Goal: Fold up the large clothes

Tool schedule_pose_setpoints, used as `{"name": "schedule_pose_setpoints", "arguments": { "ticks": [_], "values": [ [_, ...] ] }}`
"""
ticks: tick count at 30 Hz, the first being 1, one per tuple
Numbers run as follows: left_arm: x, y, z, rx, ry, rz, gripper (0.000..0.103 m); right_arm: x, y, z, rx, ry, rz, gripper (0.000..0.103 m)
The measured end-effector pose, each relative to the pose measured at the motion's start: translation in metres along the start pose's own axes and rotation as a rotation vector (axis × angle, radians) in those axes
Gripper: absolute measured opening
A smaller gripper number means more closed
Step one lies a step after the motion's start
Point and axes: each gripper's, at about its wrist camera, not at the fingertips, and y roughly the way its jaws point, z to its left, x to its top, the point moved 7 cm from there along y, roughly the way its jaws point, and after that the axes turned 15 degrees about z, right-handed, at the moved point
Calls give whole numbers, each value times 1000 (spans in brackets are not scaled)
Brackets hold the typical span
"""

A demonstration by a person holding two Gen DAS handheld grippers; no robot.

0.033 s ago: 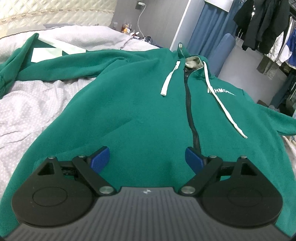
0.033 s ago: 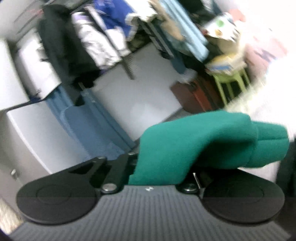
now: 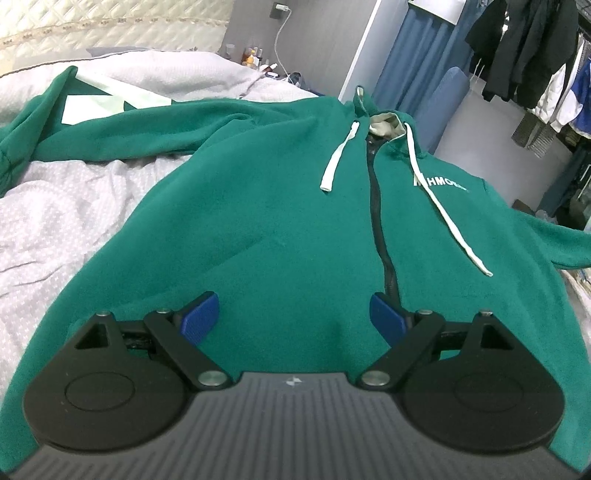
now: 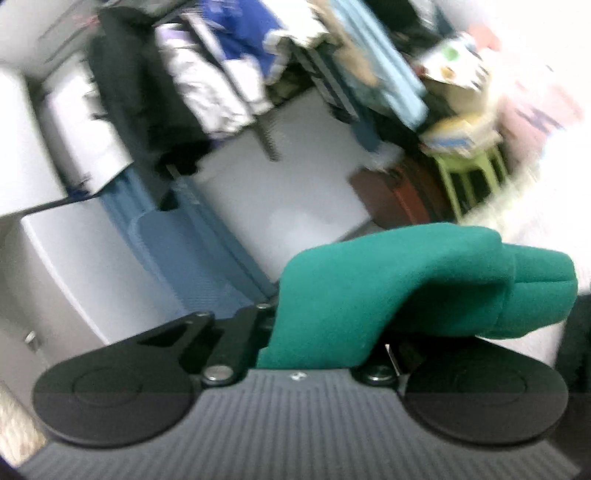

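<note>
A green zip-up hoodie [image 3: 280, 221] lies face up on the bed, with white drawstrings [image 3: 338, 158] and a dark zipper [image 3: 380, 229]. Its left sleeve [image 3: 122, 136] stretches out across the bedding. My left gripper [image 3: 294, 317] hovers open over the hoodie's lower front, its blue pads [image 3: 201, 317] wide apart with nothing between them. In the blurred right wrist view, the jaws of my right gripper [image 4: 314, 332] are closing on a fold of the hoodie's green sleeve [image 4: 406, 280], which bulges out ahead of them and hides the fingertips.
Grey dotted bedding [image 3: 62, 229] lies left of the hoodie. A quilted headboard [image 3: 110, 29] stands behind. Hanging clothes [image 3: 524, 51] and a blue chair [image 3: 452, 88] fill the far right. The right wrist view shows a clothes rack [image 4: 229, 74] and a green stool [image 4: 469, 177].
</note>
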Motion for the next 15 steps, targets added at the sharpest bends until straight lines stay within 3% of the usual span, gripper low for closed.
{"name": "schedule_pose_setpoints", "arguments": {
  "ticks": [4,8,15],
  "values": [
    [5,-12,4,-20,-5,-27,91,6,-35,64,59,-146,-16,13],
    [10,-29,12,-40,-8,-69,91,-10,-77,145,136,-341,-23,13],
    [21,-57,40,-54,-48,-149,91,-88,-162,285,324,-636,-23,13]
  ]
}}
